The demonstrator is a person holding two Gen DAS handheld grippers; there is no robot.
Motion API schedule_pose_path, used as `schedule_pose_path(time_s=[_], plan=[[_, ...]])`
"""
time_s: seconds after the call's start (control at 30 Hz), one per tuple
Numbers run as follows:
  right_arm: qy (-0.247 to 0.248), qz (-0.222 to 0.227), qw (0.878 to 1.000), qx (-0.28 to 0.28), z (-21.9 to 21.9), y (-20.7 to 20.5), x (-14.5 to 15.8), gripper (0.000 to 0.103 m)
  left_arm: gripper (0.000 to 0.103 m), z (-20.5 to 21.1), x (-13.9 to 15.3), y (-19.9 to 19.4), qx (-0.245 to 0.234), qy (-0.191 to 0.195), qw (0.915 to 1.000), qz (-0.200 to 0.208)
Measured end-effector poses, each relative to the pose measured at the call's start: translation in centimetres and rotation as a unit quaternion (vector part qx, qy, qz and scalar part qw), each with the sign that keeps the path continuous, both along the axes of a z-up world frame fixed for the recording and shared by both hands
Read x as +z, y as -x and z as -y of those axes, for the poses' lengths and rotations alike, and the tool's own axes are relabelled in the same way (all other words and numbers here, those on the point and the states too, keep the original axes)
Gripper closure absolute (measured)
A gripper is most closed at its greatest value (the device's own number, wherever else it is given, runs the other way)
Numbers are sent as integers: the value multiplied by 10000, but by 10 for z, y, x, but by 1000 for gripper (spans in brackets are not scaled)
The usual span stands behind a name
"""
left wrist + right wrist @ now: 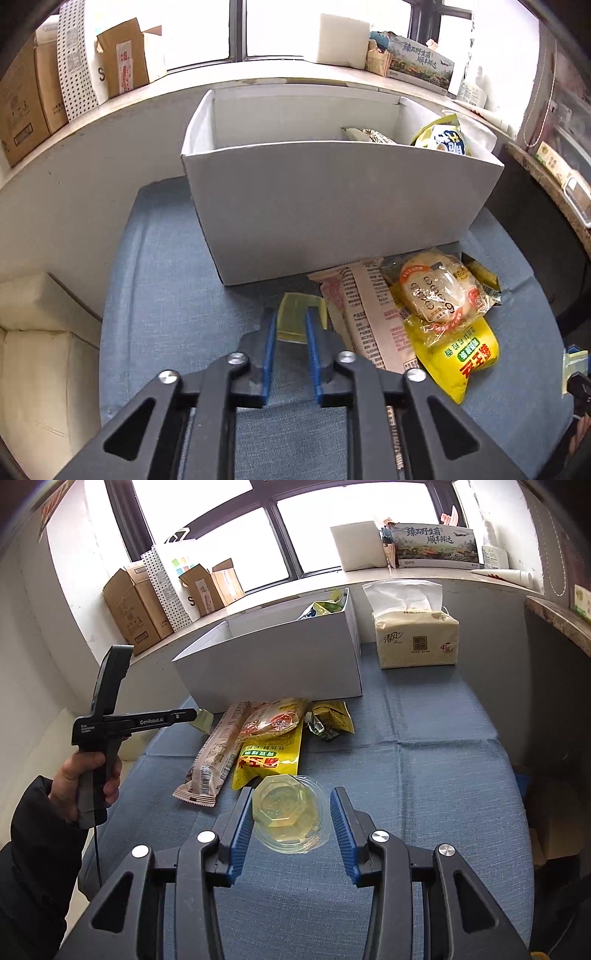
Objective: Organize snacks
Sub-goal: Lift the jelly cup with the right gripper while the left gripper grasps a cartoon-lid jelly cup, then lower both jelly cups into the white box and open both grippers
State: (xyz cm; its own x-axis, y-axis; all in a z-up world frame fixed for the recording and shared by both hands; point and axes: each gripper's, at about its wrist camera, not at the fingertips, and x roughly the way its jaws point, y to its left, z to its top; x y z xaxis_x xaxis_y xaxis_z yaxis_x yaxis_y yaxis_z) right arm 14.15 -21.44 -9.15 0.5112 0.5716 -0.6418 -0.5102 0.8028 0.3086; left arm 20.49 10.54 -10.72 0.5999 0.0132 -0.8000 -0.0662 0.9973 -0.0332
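Note:
My left gripper (291, 314) is shut on a small pale-yellow jelly cup (297, 304) just above the blue cloth; in the right wrist view a hand holds that gripper (197, 715) at the left with the cup (205, 720) at its tip. My right gripper (291, 805) is shut on a wider clear jelly cup (290, 812). Between them lies a snack pile: a long pink pack (369, 310), a wrapped bun (439, 291), a yellow bag (458, 354) and a dark yellow pack (332, 716). Behind stands the white box (332, 192) with two snack bags (443, 136) at its right end.
A tissue pack (417, 638) stands right of the box on the blue-covered table (424, 775). Cardboard boxes (136, 605) and a dotted bag line the windowsill. A cream block (37, 332) sits off the table's left edge, and a stone counter (554, 616) at far right.

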Motion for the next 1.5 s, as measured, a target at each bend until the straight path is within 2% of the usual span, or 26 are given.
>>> schedule_pose_path(time_s=[0.03, 0.13, 0.23, 0.3, 0.47, 0.53, 0.67, 0.8, 1.0, 1.17, 1.23, 1.33, 1.5], plan=[[5, -14, 10000, 4, 0, 0, 0, 58, 65, 0, -3, -3, -37, -24, 10000, -32], [-6, -51, 10000, -12, 1, -1, -2, 58, 51, 7, -12, -11, -213, -1, 9996, -180], [-18, -94, 10000, -18, 2, -2, -3, 58, 50, 12, -26, -20, -188, -172, 9990, -356], [-2, -104, 9999, -35, 3, -2, -4, 58, 50, 11, -31, -24, -164, -153, 9990, -391], [-28, -176, 9998, -93, 7, -3, -8, 58, 51, 5, -31, -27, -241, -82, 9992, -298], [-51, -224, 9997, -98, 8, -4, -10, 58, 55, 3, -30, -27, -273, 40, 9992, -304], [-47, -228, 9997, -72, 6, -2, -11, 58, 56, 6, -27, -22, -346, -52, 9991, -232], [-50, -184, 9998, -50, 4, 0, -8, 58, 56, 0, -6, 0, -361, 124, 9993, 63], [-192, -142, 9997, 15, 0, -3, 3, 58, 56, -4, 46, 41, -332, 328, 9972, 577], [-439, 10, 9988, 218, -15, -21, 37, 58, 56, -8, 100, 56, -304, 383, 9923, 1138], [-478, 167, 9982, 310, -27, -34, 57, 58, 56, -9, 121, 53, -292, 373, 9903, 1305], [-500, 382, 9972, 411, -50, -61, 85, 58, 56, -9, 139, 26, -239, 304, 9900, 1357], [-611, 337, 9970, 349, -89, -122, 111, 58, 56, -10, 137, -25, -221, 69, 9931, 1149]])
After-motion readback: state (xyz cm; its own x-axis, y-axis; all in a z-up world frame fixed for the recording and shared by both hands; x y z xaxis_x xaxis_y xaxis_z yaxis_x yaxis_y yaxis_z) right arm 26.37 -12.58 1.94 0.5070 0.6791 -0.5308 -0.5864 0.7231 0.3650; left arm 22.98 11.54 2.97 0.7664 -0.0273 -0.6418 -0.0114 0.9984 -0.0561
